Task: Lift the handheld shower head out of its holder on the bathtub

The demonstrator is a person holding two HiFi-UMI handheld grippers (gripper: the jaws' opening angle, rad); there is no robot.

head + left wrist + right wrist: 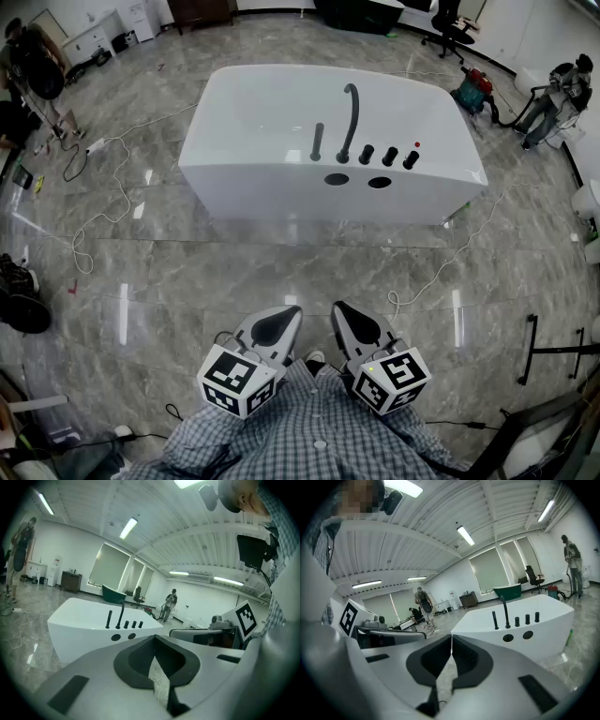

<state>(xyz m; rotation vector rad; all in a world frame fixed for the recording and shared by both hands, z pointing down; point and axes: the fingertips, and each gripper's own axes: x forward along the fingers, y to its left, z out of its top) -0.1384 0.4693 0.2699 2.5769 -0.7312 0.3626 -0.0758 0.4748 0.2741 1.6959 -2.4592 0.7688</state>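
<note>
Looking down over grey marble floor (pixel 281 267) filling the whole head view. Seeing white bathtub (pixel 272 192) sitting mid-floor, well apart from both grippers. Noting checked shirt (pixel 309 436) at bottom edge, grippers held just above it. Holding left gripper (pixel 291 311) and right gripper (pixel 341 309) side by side, both pointing toward the tub and tilting slightly down. Reading left gripper jaws as clenched: tips touching, nothing gripped, only floor showing through the gap behind the tips. Reading right gripper jaws as clenched too, tips meeting, empty. Spotting a white cable (pixel 123 192) trailing over the floor left of the tub. Seeing curved black spout (pixel 352 117) rising from the tub's near deck. Finding handheld shower head (pixel 317 142) standing upright in its holder just left of the spout, untouched. Counting three black knobs (pixel 388 157) lining up right of the spout, and two dark round openings (pixel 337 179) sitting in the tub wall below them.
</note>
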